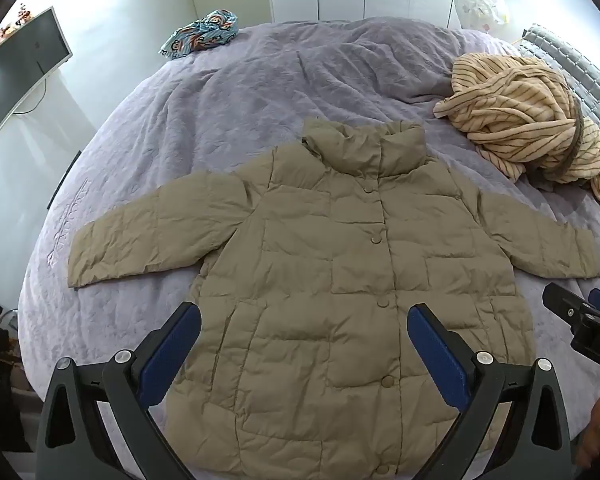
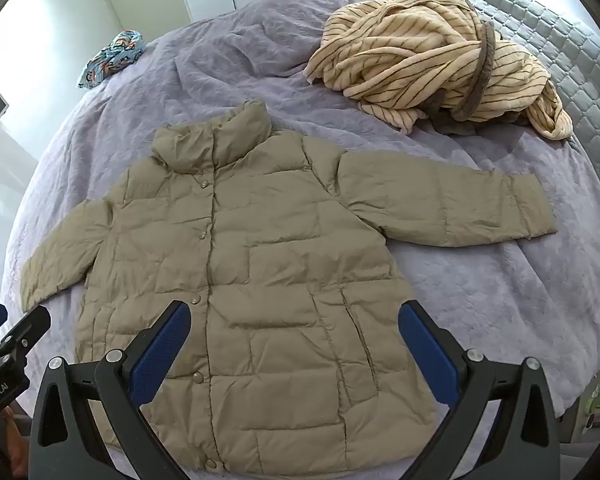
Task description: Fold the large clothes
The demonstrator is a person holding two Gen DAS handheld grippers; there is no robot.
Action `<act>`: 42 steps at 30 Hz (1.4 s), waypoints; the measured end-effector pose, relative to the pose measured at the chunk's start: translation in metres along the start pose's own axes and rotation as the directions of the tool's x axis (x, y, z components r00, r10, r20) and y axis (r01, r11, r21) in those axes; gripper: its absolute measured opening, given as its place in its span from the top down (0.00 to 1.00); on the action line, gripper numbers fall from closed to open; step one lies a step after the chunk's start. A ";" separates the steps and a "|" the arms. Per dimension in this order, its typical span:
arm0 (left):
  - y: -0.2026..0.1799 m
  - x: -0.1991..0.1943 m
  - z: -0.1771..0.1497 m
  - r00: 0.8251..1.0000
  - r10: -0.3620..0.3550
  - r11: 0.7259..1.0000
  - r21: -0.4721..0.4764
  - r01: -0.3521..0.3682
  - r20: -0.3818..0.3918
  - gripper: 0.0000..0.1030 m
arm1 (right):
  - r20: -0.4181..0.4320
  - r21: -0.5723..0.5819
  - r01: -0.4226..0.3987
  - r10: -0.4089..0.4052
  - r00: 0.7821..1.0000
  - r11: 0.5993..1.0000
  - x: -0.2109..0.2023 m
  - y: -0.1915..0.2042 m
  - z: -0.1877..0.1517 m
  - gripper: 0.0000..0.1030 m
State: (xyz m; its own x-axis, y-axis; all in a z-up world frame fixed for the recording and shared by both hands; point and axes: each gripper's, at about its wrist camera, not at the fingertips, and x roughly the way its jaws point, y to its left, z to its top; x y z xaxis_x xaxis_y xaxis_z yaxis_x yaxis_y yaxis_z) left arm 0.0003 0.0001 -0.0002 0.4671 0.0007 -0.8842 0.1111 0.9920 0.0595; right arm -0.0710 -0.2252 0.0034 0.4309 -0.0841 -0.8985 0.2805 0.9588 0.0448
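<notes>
A khaki quilted puffer jacket lies flat, front up and buttoned, on the lilac bed cover, both sleeves spread out to the sides and collar pointing away. It also shows in the right wrist view. My left gripper is open and empty, hovering above the jacket's lower front. My right gripper is open and empty above the jacket's lower right half. The right gripper also shows at the right edge of the left wrist view, beside the jacket's hem.
A crumpled cream striped garment lies at the back right of the bed, also in the right wrist view. A blue patterned cloth lies at the far left corner. A monitor stands left of the bed. A grey quilted headboard runs along the right.
</notes>
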 end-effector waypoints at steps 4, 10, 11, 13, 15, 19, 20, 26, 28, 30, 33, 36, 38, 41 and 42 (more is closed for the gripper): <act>0.001 0.000 0.000 1.000 0.004 1.000 0.003 -0.004 0.000 0.00 | -0.004 -0.004 0.000 0.000 1.000 1.000 0.004 0.005 0.000 0.00; 0.009 0.006 0.000 1.000 -0.001 1.000 -0.003 0.001 0.000 0.00 | -0.013 0.001 -0.010 0.010 1.000 1.000 0.005 0.006 0.001 0.00; 0.009 0.007 0.000 1.000 -0.002 1.000 -0.003 0.002 -0.002 0.00 | -0.013 0.003 -0.010 0.010 1.000 1.000 0.003 0.004 0.002 0.00; 0.011 0.008 0.000 1.000 -0.002 1.000 -0.002 0.002 -0.001 0.00 | -0.014 0.002 -0.010 0.010 1.000 1.000 0.004 0.006 0.002 0.00; 0.006 0.005 -0.001 1.000 -0.001 1.000 -0.002 0.001 0.001 0.00 | -0.015 0.003 -0.010 0.010 1.000 1.000 0.006 0.009 0.001 0.00; 0.006 0.005 -0.001 1.000 0.002 1.000 -0.004 -0.002 0.003 0.00 | -0.015 0.002 -0.011 0.011 1.000 1.000 0.006 0.007 0.002 0.00; 0.006 0.004 -0.001 1.000 0.001 1.000 -0.004 -0.001 0.002 0.00 | -0.016 0.002 -0.011 0.011 1.000 1.000 0.004 0.005 0.004 0.00; 0.006 0.005 -0.001 1.000 -0.001 1.000 -0.007 0.001 0.000 0.00 | -0.017 0.003 -0.010 0.010 1.000 1.000 0.006 0.007 0.004 0.00; 0.006 0.004 -0.001 1.000 0.000 1.000 -0.009 0.000 -0.001 0.00 | -0.017 0.002 -0.011 0.011 1.000 1.000 0.005 0.004 0.005 0.00; 0.006 0.005 -0.001 1.000 -0.001 1.000 -0.007 0.001 0.001 0.00 | -0.016 0.002 -0.011 0.011 1.000 1.000 0.005 0.005 0.005 0.00; 0.007 0.005 -0.001 1.000 -0.001 1.000 -0.006 0.001 0.000 0.00 | -0.017 0.001 -0.012 0.012 1.000 1.000 0.005 0.004 0.006 0.00; 0.006 0.004 -0.001 1.000 -0.002 1.000 -0.005 0.002 0.001 0.00 | -0.019 0.002 -0.012 0.012 1.000 1.000 0.006 0.005 0.006 0.00; 0.006 0.005 -0.001 1.000 -0.001 1.000 -0.004 0.001 0.002 0.00 | -0.019 0.002 -0.012 0.012 1.000 1.000 0.005 0.004 0.006 0.00; 0.006 0.005 0.000 1.000 -0.002 1.000 -0.005 0.002 0.002 0.00 | -0.018 0.001 -0.013 0.013 1.000 1.000 0.006 0.005 0.006 0.00; 0.007 0.005 0.000 1.000 -0.003 1.000 -0.004 0.003 0.002 0.00 | -0.018 0.001 -0.013 0.013 1.000 1.000 0.006 0.005 0.006 0.00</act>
State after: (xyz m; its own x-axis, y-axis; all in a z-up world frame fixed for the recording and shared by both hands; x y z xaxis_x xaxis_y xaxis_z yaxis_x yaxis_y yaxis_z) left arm 0.0029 0.0067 -0.0040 0.4685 -0.0022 -0.8835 0.1085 0.9926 0.0551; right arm -0.0618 -0.2221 0.0007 0.4187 -0.0670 -0.9057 0.2759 0.9595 0.0566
